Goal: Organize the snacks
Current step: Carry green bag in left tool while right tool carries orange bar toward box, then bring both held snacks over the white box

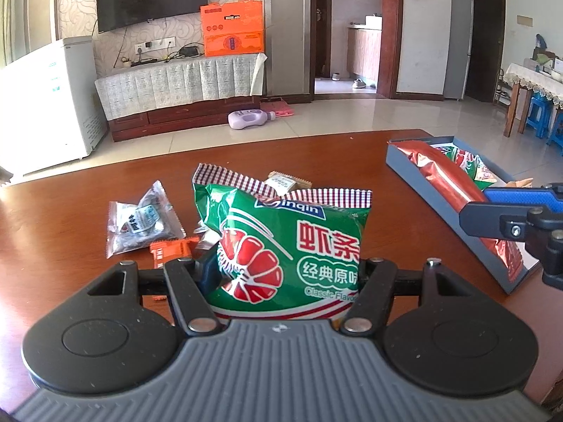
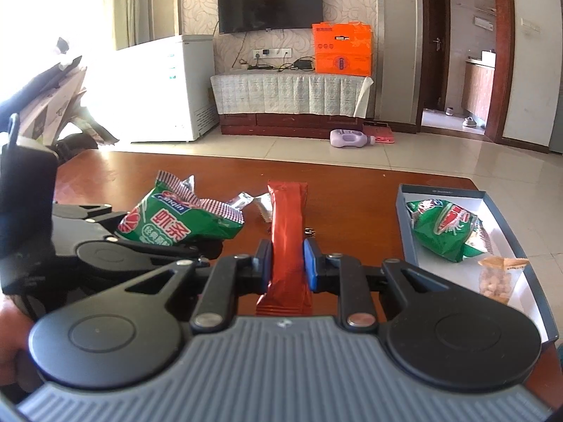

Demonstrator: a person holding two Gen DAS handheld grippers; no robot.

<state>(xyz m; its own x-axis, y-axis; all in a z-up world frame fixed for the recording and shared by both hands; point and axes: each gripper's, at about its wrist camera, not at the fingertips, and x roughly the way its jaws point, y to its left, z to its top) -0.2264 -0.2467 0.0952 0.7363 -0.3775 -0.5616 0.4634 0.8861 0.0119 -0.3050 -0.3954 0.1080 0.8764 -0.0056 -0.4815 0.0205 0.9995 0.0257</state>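
Note:
My left gripper (image 1: 285, 270) is shut on a green shrimp-chips bag (image 1: 288, 239), which stands upright between its fingers above the brown table (image 1: 70, 193). In the right wrist view this bag (image 2: 176, 221) hangs tilted at the left. My right gripper (image 2: 288, 263) is shut on a long red foil packet (image 2: 286, 211), its blue pads (image 2: 311, 263) pressing both sides. A blue-grey box (image 2: 440, 190) lies to the right, holding another green bag (image 2: 443, 228) and a small bag of nuts (image 2: 498, 277). From the left wrist view the red packet (image 1: 447, 183) overlaps the box (image 1: 415, 172).
Loose snacks lie on the table to the left: a clear-silver pack (image 1: 140, 221), a small orange pack (image 1: 169, 249) and a cracker pack (image 1: 286, 181) behind the bag. The table's far edge (image 1: 246, 140) is close beyond. A hand (image 2: 10, 334) shows at lower left.

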